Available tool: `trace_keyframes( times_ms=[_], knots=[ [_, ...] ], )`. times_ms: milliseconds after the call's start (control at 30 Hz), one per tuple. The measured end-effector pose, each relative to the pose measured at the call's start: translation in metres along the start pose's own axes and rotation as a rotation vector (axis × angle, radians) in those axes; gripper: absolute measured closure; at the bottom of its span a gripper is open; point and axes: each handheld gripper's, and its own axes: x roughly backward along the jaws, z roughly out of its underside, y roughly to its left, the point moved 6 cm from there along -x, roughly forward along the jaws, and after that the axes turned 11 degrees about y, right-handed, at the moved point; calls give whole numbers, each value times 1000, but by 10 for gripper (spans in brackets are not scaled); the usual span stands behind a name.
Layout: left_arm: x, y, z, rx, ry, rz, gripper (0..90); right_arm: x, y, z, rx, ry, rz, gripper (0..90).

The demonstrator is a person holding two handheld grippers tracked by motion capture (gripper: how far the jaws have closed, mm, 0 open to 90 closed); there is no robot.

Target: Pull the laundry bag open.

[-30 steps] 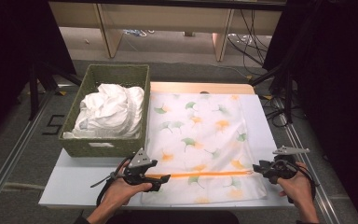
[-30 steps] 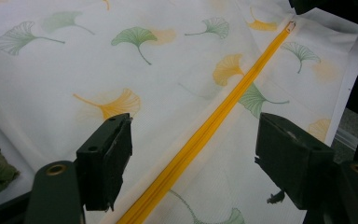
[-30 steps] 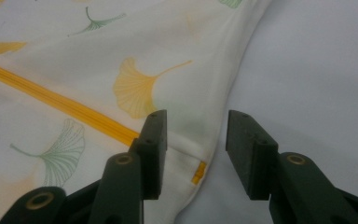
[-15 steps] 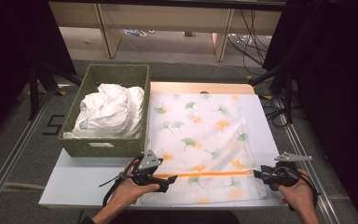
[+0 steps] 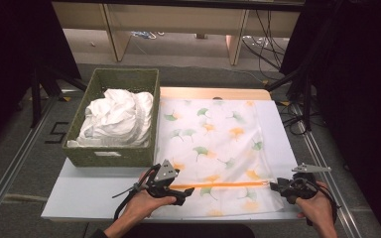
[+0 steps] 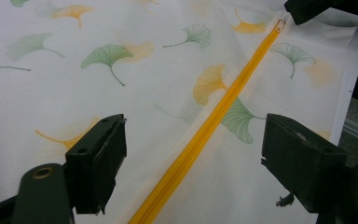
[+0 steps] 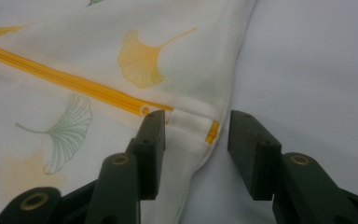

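The pillowcase (image 5: 213, 148) lies flat on the table (image 5: 94, 193), just right of the green basket (image 5: 114, 116) of white laundry (image 5: 114, 119). Its orange zipper (image 5: 225, 184) runs straight across the near end, from one gripper to the other. The left gripper (image 5: 181, 191) hangs open astride the zipper's left end, jaws wide on either side of the band. The right gripper (image 7: 193, 140) is nearer the work: its open jaws bracket the zipper's closed end and the pull (image 7: 145, 111) at the pillowcase's right edge.

bright even overhead light, dark blurry surroundings
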Motion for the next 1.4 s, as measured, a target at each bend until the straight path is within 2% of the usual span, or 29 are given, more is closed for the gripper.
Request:
trace_keyframes(
  times_ms=[67, 100, 133, 167, 200, 233, 267, 300, 400, 433, 467, 500, 600, 633, 667, 733, 767, 833, 867, 967, 1000, 1067, 1100, 1200, 1233, 1267, 1300, 1367, 1400],
  knots=[
    [2, 3, 2, -55, 25, -11, 216, -2, -3, -1, 37, -10, 12, 579],
    [1, 0, 2, -5, 4, 3, 216, -3, -3, -1, 35, -8, 10, 579],
    [2, 2, 2, -17, 12, 0, 216, -6, -2, -3, 30, -37, 6, 580],
    [2, 3, 1, -32, -1, 1, 217, -5, -3, -4, 45, -29, -9, 584],
    [2, 4, 2, -36, 10, 5, 217, -5, -3, -4, 28, -21, -11, 585],
    [1, 3, 2, -24, 3, 3, 217, -5, -1, -4, -7, -24, -3, 587],
    [1, 2, 3, 1, 5, 3, 217, -6, -1, -4, -7, -24, 3, 591],
    [1, 3, 3, -5, 9, -4, 217, -6, 1, -4, -11, -18, 0, 593],
    [0, 1, 4, -12, 26, 23, 217, -7, 0, -5, 62, -16, 41, 606],
    [0, 0, 4, -2, 15, 26, 217, -7, 3, -4, 42, 6, 46, 613],
    [0, 0, 4, -11, 19, 24, 218, -9, 1, -6, 92, -16, 76, 627],
    [0, 0, 4, -29, 12, 24, 218, -8, 5, -4, 61, 8, 61, 632],
    [-1, 0, 4, -30, 3, 18, 219, -8, 6, -4, 53, 6, 71, 651],
    [-2, -2, 4, -7, 5, 24, 219, -8, 7, -4, 50, 6, 67, 656],
    [-1, -1, 5, -19, 14, 23, 219, -10, 2, -7, 131, -25, 84, 663],
    [-2, -3, 3, -3, -1, 25, 220, -9, 6, -5, 97, 18, 69, 686],
    [-2, -2, 3, -11, 4, 21, 220, -10, 5, -7, 123, -5, 82, 693],
    [-2, -1, 3, -42, 22, 21, 221, -9, 8, -5, 81, 13, 76, 712],
    [-4, -4, 2, -7, 7, 44, 221, -9, 8, -5, 83, 9, 72, 729],
    [-5, -3, 1, -39, 8, 31, 222, -10, 7, -4, 100, -22, 48, 800],
    [-5, -4, 2, -20, 14, 31, 223, -10, 8, -4, 91, -21, 30, 813],
    [-6, -5, 1, -27, 21, 53, 224, -9, 8, -3, 91, -29, 20, 840],
    [-8, -7, 0, -24, -4, 50, 227, -8, 9, -2, 79, -33, 17, 844],
    [-9, -9, 0, -31, 9, 53, 229, -7, 8, -3, 113, -44, 12, 847],
    [-10, -8, 0, -58, 14, 60, 231, -6, 8, -4, 134, -49, 14, 848],
    [-11, -11, -1, -31, 12, 63, 232, -5, 13, -4, 95, -50, 1, 849],
    [-12, -11, -1, -45, 11, 59, 235, -3, 13, -5, 104, -57, 12, 849],
    [-15, -14, -1, -31, 21, 77, 238, 0, 14, -10, 153, -69, 12, 850],
    [-17, -17, -3, -28, 16, 82, 240, 1, 16, -11, 154, -69, 9, 850]
  ],
)
